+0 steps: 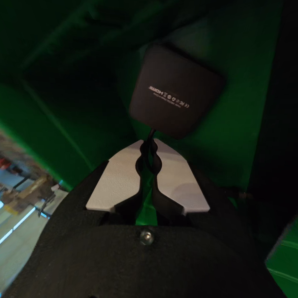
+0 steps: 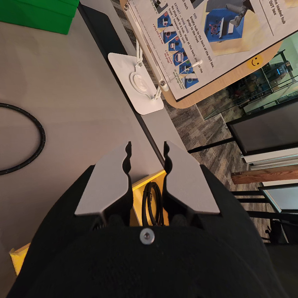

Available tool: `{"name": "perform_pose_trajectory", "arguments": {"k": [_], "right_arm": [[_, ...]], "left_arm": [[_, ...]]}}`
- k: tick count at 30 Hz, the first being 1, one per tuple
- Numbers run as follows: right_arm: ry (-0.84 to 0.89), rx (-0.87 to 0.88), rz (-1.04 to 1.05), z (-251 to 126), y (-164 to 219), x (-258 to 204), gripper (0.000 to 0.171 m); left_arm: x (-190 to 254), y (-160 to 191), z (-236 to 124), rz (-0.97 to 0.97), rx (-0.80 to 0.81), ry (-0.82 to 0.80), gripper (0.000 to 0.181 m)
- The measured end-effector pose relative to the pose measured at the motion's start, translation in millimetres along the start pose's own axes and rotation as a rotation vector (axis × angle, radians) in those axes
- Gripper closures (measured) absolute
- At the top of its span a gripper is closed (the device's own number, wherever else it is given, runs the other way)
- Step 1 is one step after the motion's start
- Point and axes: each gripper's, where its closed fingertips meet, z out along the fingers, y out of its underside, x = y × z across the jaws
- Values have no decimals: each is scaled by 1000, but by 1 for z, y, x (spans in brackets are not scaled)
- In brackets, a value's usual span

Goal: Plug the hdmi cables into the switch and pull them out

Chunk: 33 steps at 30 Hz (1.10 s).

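Note:
In the left wrist view the black square switch (image 1: pixel 175 91) lies inside a green box (image 1: pixel 64 112), in dim light. A thin black cable (image 1: pixel 151 133) leaves its near edge and runs between my left gripper's (image 1: pixel 149 141) pads, which are shut on it just short of the switch. In the right wrist view my right gripper (image 2: pixel 147 145) is open and empty, above the grey table (image 2: pixel 80 96) near its edge. Under it a yellow box (image 2: pixel 137 193) holds a coiled black cable (image 2: pixel 151 203).
A black braided cable loop (image 2: pixel 40 138) lies on the table at the left. A green box (image 2: pixel 37 14) stands at the top left. A white stand base (image 2: pixel 129 77) carries an instruction board (image 2: pixel 209 40) past the table's dark edge (image 2: pixel 145 127). Floor and furniture lie to the right. My right fingertips sit around 45 cm from my left ones.

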Motion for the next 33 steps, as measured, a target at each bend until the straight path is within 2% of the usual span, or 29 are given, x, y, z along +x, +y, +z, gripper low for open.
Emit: {"name": "perform_pose_trajectory", "arguments": {"k": [4,9,16,20,25,28,31,33], "right_arm": [[-1,39,8,-5,-7,1,133],[8,98,15,-15,-20,3,133],[5,217,17,-31,-49,0,133],[-18,317,12,-38,-71,-9,133],[0,641,-76,-50,-127,-36,116],[195,754,-275,-60,-149,-48,110],[438,719,-475,-65,-157,-51,111],[525,738,-518,-70,-163,-53,111]], "left_arm": [[-21,11,-42,-97,-22,-145,176],[-41,23,-112,-138,-96,-322,177],[-61,1,-225,-122,-137,-516,177],[-61,-46,-283,-137,-32,-531,177],[-47,-132,-333,-145,249,-450,177],[-39,-174,-350,-131,375,-398,177],[-29,-205,-357,-113,456,-331,177],[-25,-221,-358,-107,494,-294,177]]}}
